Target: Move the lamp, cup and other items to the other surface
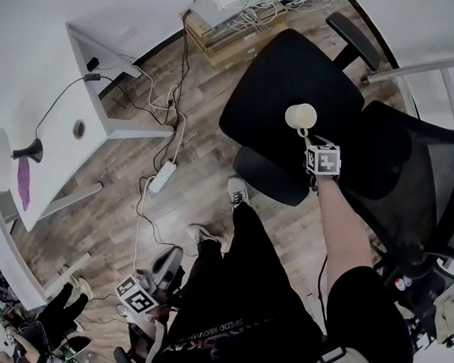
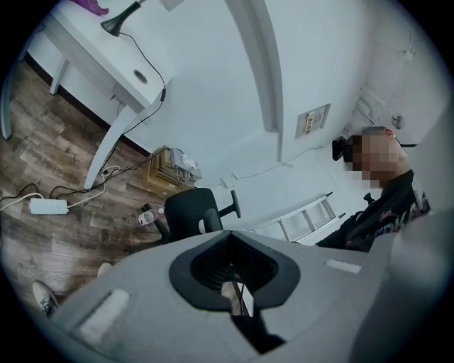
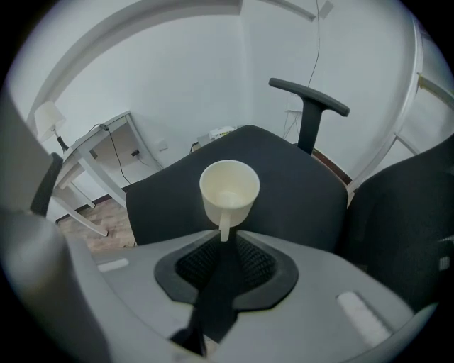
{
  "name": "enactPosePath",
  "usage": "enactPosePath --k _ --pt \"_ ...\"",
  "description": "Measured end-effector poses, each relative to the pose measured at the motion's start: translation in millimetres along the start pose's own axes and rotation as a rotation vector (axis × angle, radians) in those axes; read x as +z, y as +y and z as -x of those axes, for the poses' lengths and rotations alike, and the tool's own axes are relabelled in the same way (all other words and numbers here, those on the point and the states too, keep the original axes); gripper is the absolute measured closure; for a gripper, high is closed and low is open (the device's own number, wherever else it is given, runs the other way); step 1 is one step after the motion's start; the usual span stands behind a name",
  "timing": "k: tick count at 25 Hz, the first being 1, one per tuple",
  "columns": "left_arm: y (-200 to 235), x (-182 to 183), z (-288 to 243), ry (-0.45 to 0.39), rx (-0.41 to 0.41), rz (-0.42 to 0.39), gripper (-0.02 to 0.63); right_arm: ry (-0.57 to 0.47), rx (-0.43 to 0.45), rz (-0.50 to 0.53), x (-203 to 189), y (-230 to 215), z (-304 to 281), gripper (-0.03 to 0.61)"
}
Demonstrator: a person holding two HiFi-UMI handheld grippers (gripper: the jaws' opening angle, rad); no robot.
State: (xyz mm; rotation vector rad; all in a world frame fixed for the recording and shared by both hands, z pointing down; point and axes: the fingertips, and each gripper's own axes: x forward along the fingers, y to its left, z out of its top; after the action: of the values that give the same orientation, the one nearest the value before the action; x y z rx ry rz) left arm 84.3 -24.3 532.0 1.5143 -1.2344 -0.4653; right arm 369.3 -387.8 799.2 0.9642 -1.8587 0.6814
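The right hand-held gripper (image 3: pixel 225 239) has its jaws a little apart around the handle of the cream cup (image 3: pixel 228 188), which sits upright on the black chair seat (image 3: pixel 305 202). The left hand-held gripper (image 2: pixel 237 298) is low beside the person's leg, with its jaws together and empty.

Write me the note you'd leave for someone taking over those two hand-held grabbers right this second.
Left gripper: fingers almost together, nothing in them, held low beside the person's leg.
Right gripper: over the black chair seat, fingers slightly apart around the cup's handle, seemingly not squeezing it.
Cup: upright on the chair seat, so that move looks done.
Left to do: the black lamp and the purple item sit on the white desk, untouched.
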Motion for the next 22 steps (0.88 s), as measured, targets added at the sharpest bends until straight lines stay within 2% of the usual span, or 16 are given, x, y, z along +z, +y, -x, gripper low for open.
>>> enactPosePath --k 3,5,9,12,15,17,20,22 --pt "-7 8 3 -0.018 -0.038 -0.022 0.615 -0.031 -0.025 -0.004 -2 -15 27 0.574" --pt "-8 12 10 -0.036 -0.06 -0.032 0.615 -0.085 -0.049 -0.036 8 -25 59 0.574" --pt "-9 14 33 -0.074 -0.089 -0.047 0.615 -0.232 -0.076 -0.18 26 -40 128 0.574" --pt "-11 15 56 -0.122 -0.108 -0.081 0.614 -0.346 -0.03 -0.212 48 -18 172 0.575" --pt "-13 9 76 -0.158 -0.148 -0.085 0.614 -0.418 0.082 -0.169 64 34 208 0.574" --pt "-13 11 94 -0.18 -0.173 -0.081 0.614 -0.436 0.192 -0.125 74 91 227 0.574" --pt "-6 25 127 -0.233 -0.187 -0.082 0.614 -0.419 0.423 -0.051 77 208 247 0.574" --pt "-2 30 146 -0.271 -0.189 -0.084 0.614 -0.379 0.607 0.019 64 295 261 0.574"
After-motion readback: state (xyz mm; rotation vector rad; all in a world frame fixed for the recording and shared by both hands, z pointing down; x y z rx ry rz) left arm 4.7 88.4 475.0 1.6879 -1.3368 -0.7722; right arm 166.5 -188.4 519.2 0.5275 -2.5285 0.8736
